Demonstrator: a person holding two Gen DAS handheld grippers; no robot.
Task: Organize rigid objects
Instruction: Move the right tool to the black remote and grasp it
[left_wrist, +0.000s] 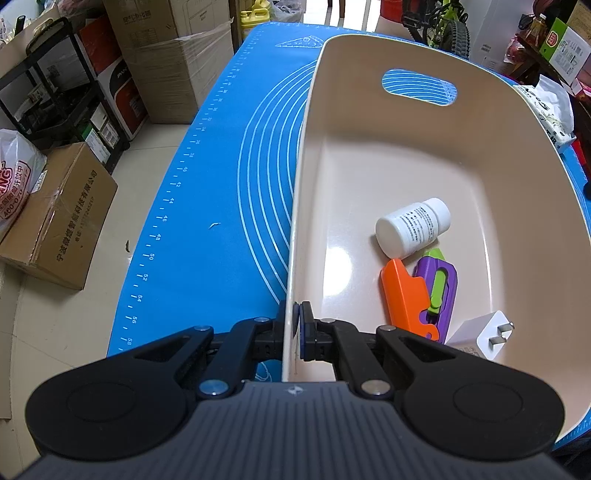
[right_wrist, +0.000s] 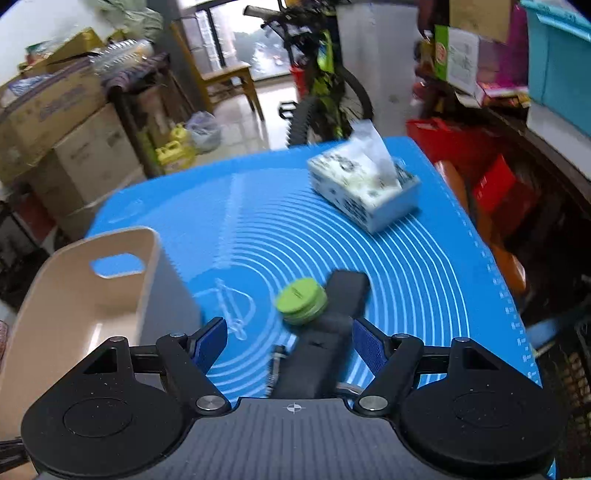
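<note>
Cardboard boxes (left_wrist: 177, 62) stacked L, pale tile floor (left_wrist: 147, 147), bike (right_wrist: 325, 85) by window (right_wrist: 255, 40)

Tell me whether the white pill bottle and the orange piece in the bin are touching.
Cannot tell. In the left wrist view the white pill bottle overlaps the top of the orange piece inside the beige bin, so neither contact nor a gap shows plainly.
</note>
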